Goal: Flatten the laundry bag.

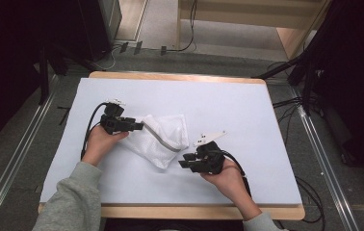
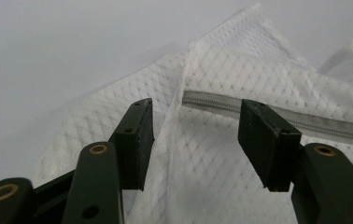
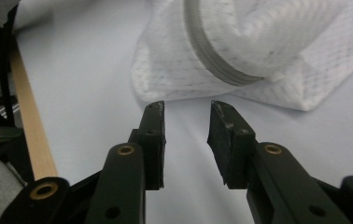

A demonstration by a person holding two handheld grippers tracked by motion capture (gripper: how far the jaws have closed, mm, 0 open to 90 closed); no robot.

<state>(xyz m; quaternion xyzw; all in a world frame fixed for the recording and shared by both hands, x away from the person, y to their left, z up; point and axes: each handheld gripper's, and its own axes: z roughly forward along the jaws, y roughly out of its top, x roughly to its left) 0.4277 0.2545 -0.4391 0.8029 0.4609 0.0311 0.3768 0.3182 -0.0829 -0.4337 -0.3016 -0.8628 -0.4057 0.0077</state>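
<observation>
Two grippers flank a white mesh bag (image 1: 163, 137) lying crumpled at the counter's (image 1: 247, 110) centre (its grey zipper (image 2: 277, 116) curves across it). Left gripper (image 1: 139, 126) jaws spread over the fabric; right gripper (image 1: 184, 161) jaws parted, empty, just beside the bag.

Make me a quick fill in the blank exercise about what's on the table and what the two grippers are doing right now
1. The white mesh bag lies on a pale ____ table cover.
2. The bag's grey ____ runs across it.
3. The left gripper has its jaws ____ over the mesh fabric.
4. The right gripper is open, with ____ between its jaws.

Missing words: blue; zipper; open; nothing
</observation>
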